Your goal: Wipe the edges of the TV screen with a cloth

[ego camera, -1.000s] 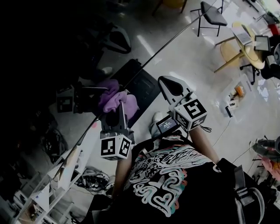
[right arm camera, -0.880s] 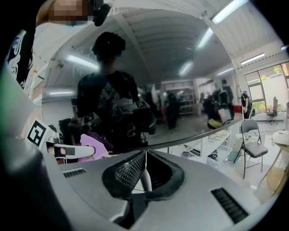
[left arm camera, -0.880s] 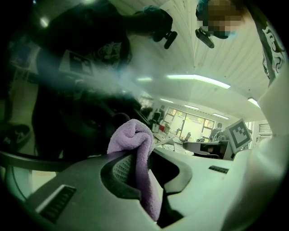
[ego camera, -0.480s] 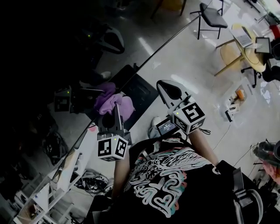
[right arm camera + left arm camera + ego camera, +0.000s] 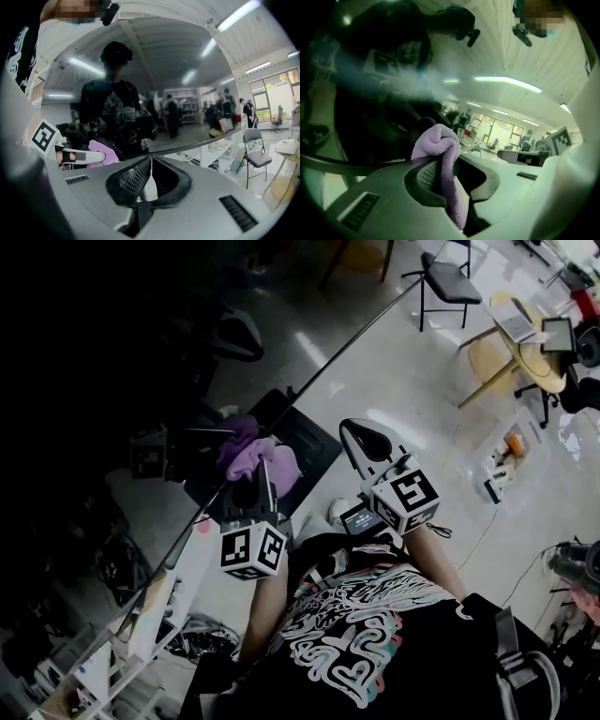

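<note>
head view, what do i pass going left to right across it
dark tv screen → left hand-held gripper holding the purple cloth → right hand-held gripper → round table

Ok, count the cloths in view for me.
1: the purple cloth, clamped in the left hand-held gripper at the edge of the TV screen. The purple patch beside it is its reflection. Others may be hidden.
</note>
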Tool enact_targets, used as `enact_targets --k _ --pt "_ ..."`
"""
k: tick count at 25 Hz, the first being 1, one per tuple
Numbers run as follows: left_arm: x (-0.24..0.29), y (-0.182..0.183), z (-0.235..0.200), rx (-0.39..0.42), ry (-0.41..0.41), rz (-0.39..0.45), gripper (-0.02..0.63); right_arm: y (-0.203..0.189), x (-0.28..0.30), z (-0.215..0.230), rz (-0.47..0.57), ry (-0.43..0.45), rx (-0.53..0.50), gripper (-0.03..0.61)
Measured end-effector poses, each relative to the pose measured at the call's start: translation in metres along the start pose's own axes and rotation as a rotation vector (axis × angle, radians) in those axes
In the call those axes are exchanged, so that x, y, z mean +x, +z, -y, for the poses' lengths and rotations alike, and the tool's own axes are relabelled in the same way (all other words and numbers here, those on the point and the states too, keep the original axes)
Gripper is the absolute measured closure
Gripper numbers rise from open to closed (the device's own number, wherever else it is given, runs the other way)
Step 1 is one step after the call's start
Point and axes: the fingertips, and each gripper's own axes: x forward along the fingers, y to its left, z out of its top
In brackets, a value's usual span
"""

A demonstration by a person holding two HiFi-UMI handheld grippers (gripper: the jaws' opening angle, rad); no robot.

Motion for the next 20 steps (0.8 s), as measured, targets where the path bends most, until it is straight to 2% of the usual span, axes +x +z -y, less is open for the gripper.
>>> enact_targets --k 8,15,20 --pt "-0.002 0.006 -0.003 -0.247 -0.104 0.0 0.541 0.021 -0.01 -0.019 0.032 -0.087 0.008 0.546" --pt "0.003 0.008 0.0 -0.404 -0.187 -0.017 0.541 0.025 -0.022 -0.031 0.065 -0.152 0.022 0.546" --pt "0.009 0.01 0.006 -0.478 -0.234 -0.021 0.541 0.025 -0.04 -0.031 0.094 -0.22 0.032 0.546"
